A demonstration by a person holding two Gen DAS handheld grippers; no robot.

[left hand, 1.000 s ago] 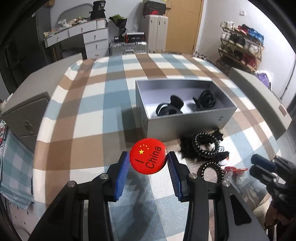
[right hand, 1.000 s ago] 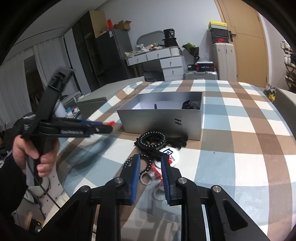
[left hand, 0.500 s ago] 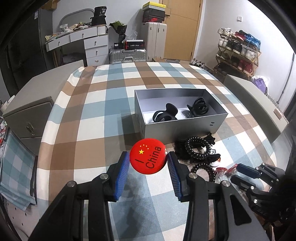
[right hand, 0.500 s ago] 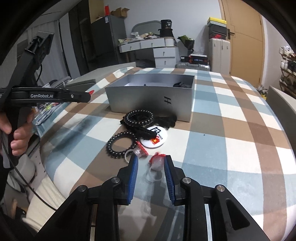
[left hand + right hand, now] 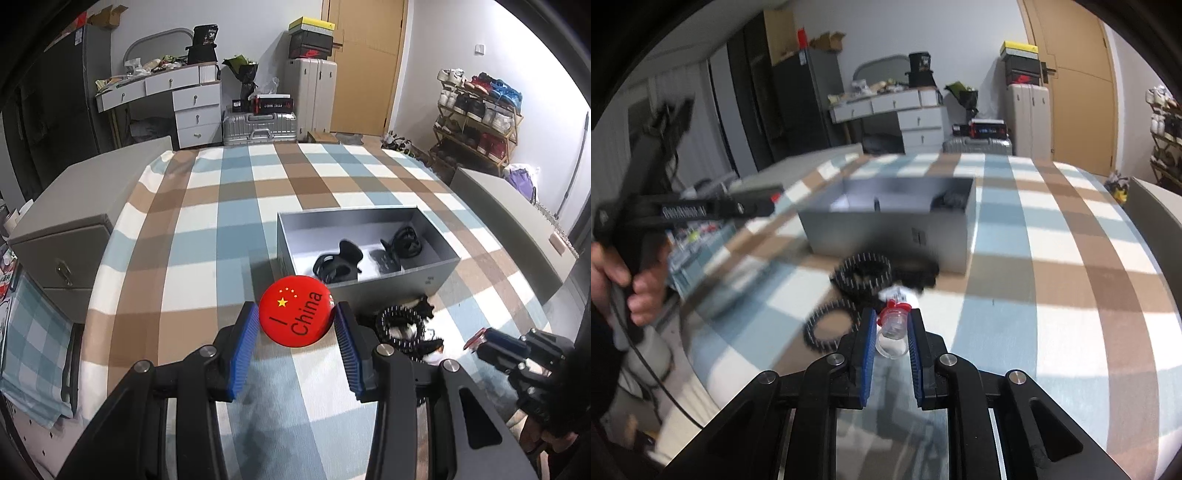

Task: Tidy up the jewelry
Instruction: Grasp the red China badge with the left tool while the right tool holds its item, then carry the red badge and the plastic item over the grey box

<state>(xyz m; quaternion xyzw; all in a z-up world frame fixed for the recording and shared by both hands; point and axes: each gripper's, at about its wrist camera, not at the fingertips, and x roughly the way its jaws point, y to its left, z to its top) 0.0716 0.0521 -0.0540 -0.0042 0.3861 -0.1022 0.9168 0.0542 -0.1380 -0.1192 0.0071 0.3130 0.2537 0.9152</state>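
Note:
My left gripper [image 5: 295, 309] is shut on a round red badge [image 5: 295, 314] printed "I China", held above the checked cloth just short of the grey box [image 5: 388, 290]. In the right wrist view the left gripper [image 5: 753, 206] shows at the left, held by a hand. My right gripper [image 5: 892, 314] is shut on a small clear plastic piece with a red top [image 5: 893, 325], held just off the cloth. From the left wrist view the right gripper [image 5: 495, 341] sits at the lower right. Two black hair claws [image 5: 338, 264] lie inside the box.
Black spiral hair ties [image 5: 864, 273] and a white badge [image 5: 899, 293] lie in a heap in front of the box [image 5: 886, 236]. The checked cloth [image 5: 207, 258] covers the table. Grey cabinets [image 5: 62, 229] flank it; drawers and suitcases stand behind.
My right gripper has shut on the clear red-topped piece and raised it off the cloth. The left gripper still holds the red badge, its view drawn back slightly from the box.

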